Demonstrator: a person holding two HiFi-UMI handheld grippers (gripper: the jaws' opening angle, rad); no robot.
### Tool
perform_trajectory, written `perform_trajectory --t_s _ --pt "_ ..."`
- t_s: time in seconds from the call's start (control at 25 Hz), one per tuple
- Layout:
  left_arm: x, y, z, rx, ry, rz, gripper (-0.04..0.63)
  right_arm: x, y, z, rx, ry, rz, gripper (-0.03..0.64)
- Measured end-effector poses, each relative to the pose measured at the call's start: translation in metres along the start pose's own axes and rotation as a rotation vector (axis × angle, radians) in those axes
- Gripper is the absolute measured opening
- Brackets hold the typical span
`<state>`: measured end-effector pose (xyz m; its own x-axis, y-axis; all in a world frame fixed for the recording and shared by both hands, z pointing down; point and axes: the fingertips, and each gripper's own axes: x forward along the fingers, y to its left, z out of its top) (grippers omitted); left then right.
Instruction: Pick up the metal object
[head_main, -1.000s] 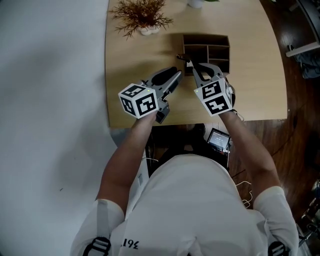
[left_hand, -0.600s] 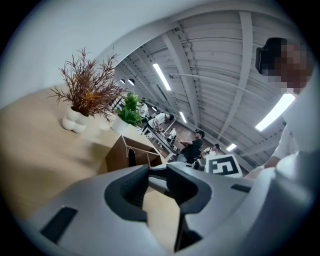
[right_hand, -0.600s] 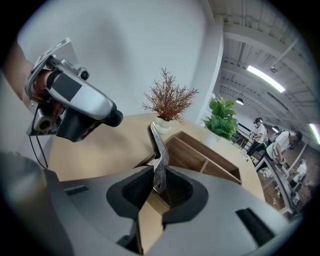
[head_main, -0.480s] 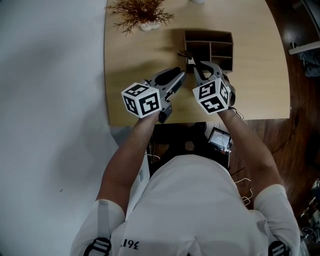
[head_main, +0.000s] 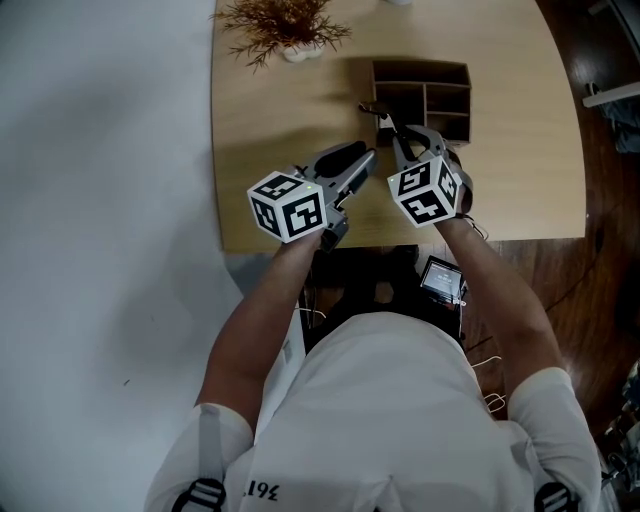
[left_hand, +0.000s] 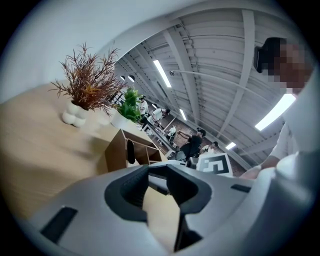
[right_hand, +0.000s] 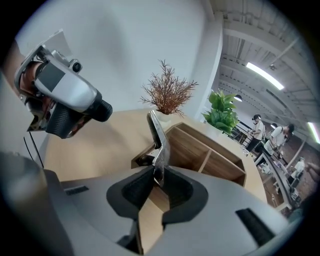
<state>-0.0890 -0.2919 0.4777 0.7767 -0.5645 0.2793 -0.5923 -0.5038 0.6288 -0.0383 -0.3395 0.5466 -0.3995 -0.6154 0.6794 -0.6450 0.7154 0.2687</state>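
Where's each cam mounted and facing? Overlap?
Head view: on the head, facing steeply down at the table; shows torso, both arms, left gripper, right gripper.
Left gripper view: on that gripper, looking along its open jaws toward the organizer and dried plant.
Right gripper view: looking along jaws shut on the metal object, toward the organizer; the left gripper shows at upper left.
Shared: organizer, dried plant.

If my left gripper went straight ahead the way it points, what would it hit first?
Probably the right gripper, shut on the metal object, just ahead of the open left gripper; the wooden organizer sits slightly left of that line. Depth is unclear.
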Motion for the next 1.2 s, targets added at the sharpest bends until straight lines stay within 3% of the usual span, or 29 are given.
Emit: perform_trajectory --t_s 0.24,0.68,1.2 --pt "-0.002 0.001 -0.002 -0.009 -0.003 0.003 0.087 -0.002 -0.027 0.015 0.028 -0.040 -0.087 0.043" --pt "-0.006 -0.002 0.000 -0.021 -0.017 0.003 0.087 0.023 -0.037 0.018 -0.006 0.013 -0.070 0.043" --pt "-0.008 -0.004 0.003 -0.045 -0.038 0.009 0.087 0.016 -0.050 0.021 -0.021 -0.011 -0.091 0.003"
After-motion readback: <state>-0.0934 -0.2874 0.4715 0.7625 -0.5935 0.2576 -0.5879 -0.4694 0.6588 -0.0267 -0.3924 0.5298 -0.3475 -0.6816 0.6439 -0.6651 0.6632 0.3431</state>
